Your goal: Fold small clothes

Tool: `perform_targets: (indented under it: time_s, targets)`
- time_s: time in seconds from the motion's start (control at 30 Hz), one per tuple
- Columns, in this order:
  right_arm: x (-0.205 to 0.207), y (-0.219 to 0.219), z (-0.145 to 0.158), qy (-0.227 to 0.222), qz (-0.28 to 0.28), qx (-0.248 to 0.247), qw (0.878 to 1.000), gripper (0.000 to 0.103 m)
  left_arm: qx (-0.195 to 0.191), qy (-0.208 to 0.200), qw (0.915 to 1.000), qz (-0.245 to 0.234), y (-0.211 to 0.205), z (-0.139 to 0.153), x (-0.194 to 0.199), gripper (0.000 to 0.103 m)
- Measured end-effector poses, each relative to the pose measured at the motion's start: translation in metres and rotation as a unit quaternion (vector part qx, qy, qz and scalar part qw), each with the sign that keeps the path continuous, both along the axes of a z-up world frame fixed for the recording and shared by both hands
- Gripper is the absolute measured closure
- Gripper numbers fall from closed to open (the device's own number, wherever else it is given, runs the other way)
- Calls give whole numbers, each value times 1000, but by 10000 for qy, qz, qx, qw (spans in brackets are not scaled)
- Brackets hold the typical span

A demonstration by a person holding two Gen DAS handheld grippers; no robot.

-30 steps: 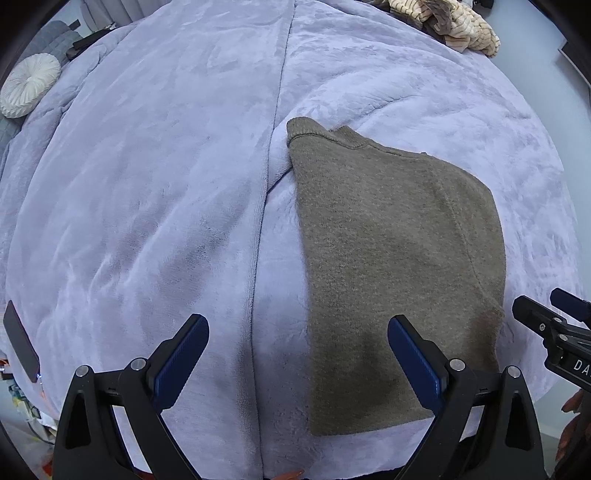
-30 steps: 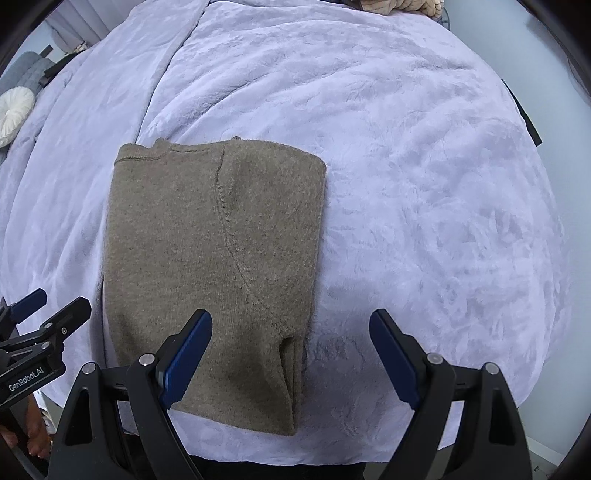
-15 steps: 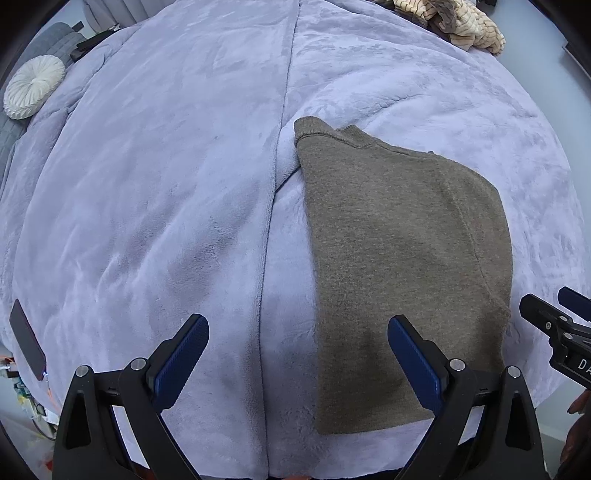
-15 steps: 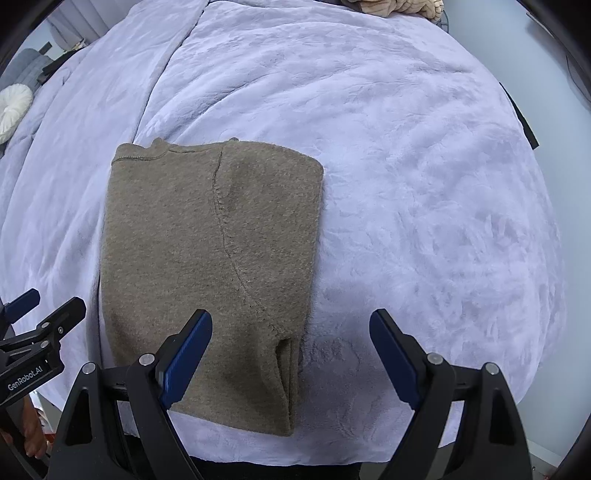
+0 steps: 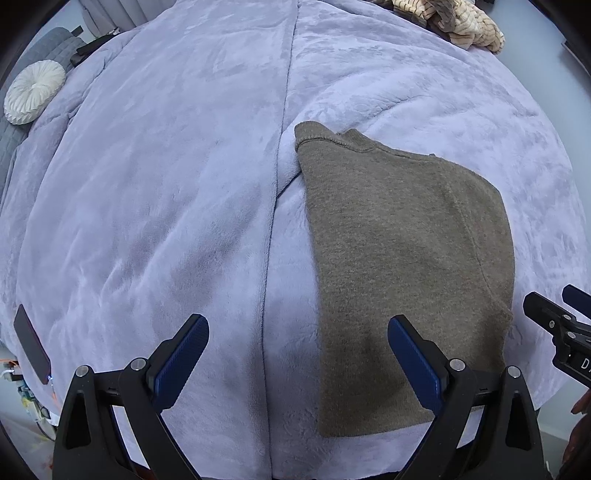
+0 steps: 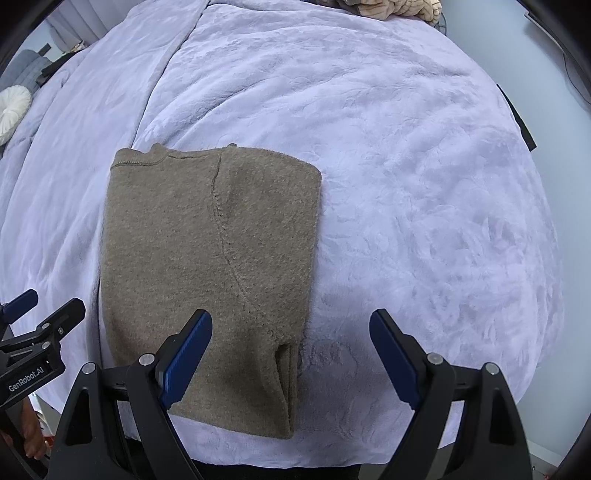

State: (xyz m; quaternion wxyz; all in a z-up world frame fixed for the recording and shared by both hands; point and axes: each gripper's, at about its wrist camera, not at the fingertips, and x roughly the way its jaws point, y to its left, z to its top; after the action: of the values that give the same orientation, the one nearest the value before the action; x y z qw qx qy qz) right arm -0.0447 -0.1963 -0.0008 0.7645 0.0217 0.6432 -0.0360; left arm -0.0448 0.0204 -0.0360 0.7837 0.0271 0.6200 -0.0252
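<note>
A brown knit sweater (image 5: 402, 258) lies folded into a tall rectangle on the lavender blanket (image 5: 177, 192), collar at the far end. It also shows in the right wrist view (image 6: 207, 273), with a sleeve seam curving down its middle. My left gripper (image 5: 297, 350) is open and empty above the near edge, its right finger over the sweater's near left part. My right gripper (image 6: 290, 347) is open and empty, its left finger over the sweater's near right corner. Each gripper shows at the edge of the other's view.
A pile of beige knit clothes (image 5: 454, 18) lies at the bed's far right. A round white cushion (image 5: 33, 92) sits at the far left. A dark flat object (image 5: 31, 343) lies at the blanket's left edge. The bed's near edge runs just under both grippers.
Both grippers have drawn back and up slightly from the sweater. The sweater has not moved. Both stay open.
</note>
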Motion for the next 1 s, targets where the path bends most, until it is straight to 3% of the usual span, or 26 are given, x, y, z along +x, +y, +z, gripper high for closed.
perform_targets:
  time_s: [1.0]
  targets:
    - [-1,6,-2,29,13,10,10000,14,92,-20,9999,56,-1,1,-1,5]
